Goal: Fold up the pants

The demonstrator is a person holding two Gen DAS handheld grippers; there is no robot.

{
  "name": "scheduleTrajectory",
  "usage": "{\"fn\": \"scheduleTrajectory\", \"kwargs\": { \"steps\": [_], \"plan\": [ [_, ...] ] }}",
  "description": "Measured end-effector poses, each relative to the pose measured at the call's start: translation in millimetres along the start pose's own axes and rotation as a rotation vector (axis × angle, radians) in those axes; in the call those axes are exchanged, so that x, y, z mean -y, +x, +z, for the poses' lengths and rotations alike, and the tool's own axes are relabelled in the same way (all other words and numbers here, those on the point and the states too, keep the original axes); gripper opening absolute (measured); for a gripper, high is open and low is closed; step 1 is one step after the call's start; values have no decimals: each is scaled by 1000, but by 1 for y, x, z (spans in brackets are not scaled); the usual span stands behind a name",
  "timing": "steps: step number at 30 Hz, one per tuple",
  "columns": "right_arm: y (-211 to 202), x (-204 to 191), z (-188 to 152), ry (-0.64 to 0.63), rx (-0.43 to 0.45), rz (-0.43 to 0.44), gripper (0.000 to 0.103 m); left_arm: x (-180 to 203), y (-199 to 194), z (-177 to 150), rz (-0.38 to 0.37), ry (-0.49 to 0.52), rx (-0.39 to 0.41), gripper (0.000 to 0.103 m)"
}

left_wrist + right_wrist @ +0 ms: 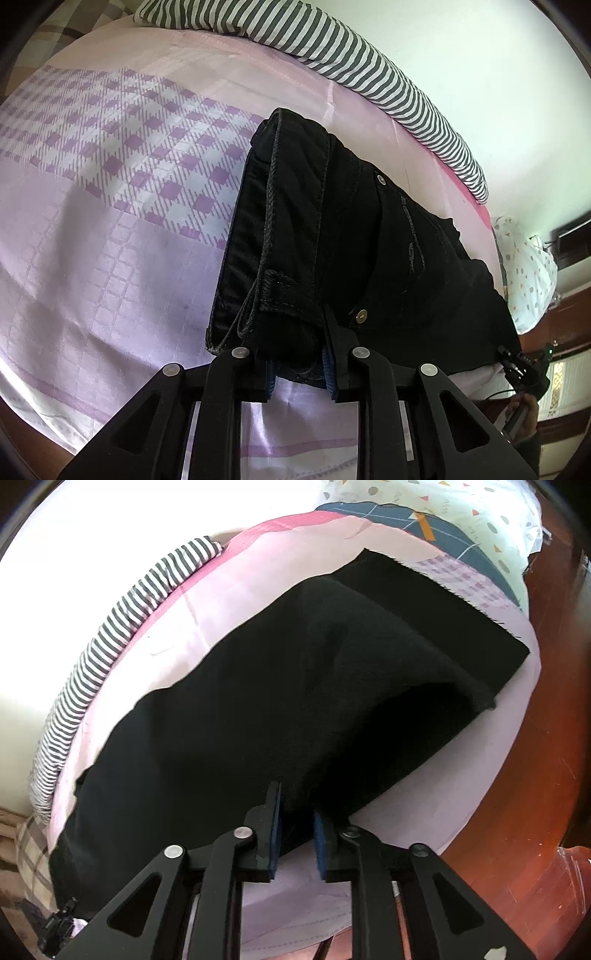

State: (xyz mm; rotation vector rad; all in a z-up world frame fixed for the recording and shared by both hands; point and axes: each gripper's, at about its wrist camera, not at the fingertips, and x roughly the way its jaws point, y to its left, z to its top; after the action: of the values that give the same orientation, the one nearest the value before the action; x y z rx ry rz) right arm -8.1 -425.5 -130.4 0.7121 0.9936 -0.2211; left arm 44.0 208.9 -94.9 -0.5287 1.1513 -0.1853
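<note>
Your left gripper (299, 363) is clamped on the waistband end of the black pants (332, 236), its blue pads pinching the doubled denim just below a belt loop and beside a brass rivet (361, 315). Your right gripper (297, 834) is closed on the near edge of the pants (277, 701) farther along the legs, with dark cloth bunched between its pads.

The pants lie across the bed, on a pink and lilac checked sheet (122, 155); the legs stretch away toward the frayed hems (461, 594) near the far corner of the mattress. A fold of leg fabric humps up just ahead of your right gripper.

Along the far side of the bed, against the pale wall, runs a grey-and-white striped cover (332, 48), close to the pants but not touching them. A white cloth with coloured dots (461, 506) and a dark blue grid-patterned cloth (388, 513) sit at the hem end of the bed. Reddish wooden floor (517, 794) shows beyond the mattress edge on your right. In the left view your other gripper (517, 363) shows at the lower right, past the pants.
</note>
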Motion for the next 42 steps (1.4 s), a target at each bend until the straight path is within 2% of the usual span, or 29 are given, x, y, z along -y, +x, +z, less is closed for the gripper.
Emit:
{"fn": "scheduleTrajectory", "kwargs": {
  "steps": [2,5,8,12,16,21,24,26,29,33,34,35,36,39,40,42],
  "plan": [
    [-4,-1,1,16,16,36,42,1,-4,0,-13,-10,-3,25],
    [-11,-4,6,-2,38,69,43,8,-11,-2,0,23,-5,26],
    [-13,7,14,65,50,118,45,20,-18,-6,26,88,-12,28],
    [-15,26,28,131,88,114,45,21,-28,-11,27,111,-23,32],
    [-17,44,43,176,124,95,45,11,-36,-12,51,90,-24,33],
    [-22,69,53,229,150,89,45,11,-57,-8,75,92,30,33],
    [-25,85,58,278,175,104,45,16,-75,-2,50,93,94,33],
    [-22,93,64,316,169,150,45,27,-84,3,15,106,142,33],
    [-20,98,70,341,181,160,45,48,-83,9,-37,136,154,33],
    [-20,99,76,339,185,153,39,92,-58,10,-104,232,102,33],
    [-21,98,77,326,185,146,34,103,-51,9,-113,258,87,33],
    [-21,98,78,309,186,139,23,115,-43,7,-124,287,69,33],
    [-22,96,79,283,184,133,20,130,-34,3,-137,326,47,33],
    [-26,87,79,236,165,109,17,176,-6,-14,-151,463,11,33],
    [-28,84,80,222,165,108,16,200,5,-26,-163,555,12,34],
    [-30,84,83,236,160,119,15,231,18,-45,-146,682,41,43]
  ]
}}
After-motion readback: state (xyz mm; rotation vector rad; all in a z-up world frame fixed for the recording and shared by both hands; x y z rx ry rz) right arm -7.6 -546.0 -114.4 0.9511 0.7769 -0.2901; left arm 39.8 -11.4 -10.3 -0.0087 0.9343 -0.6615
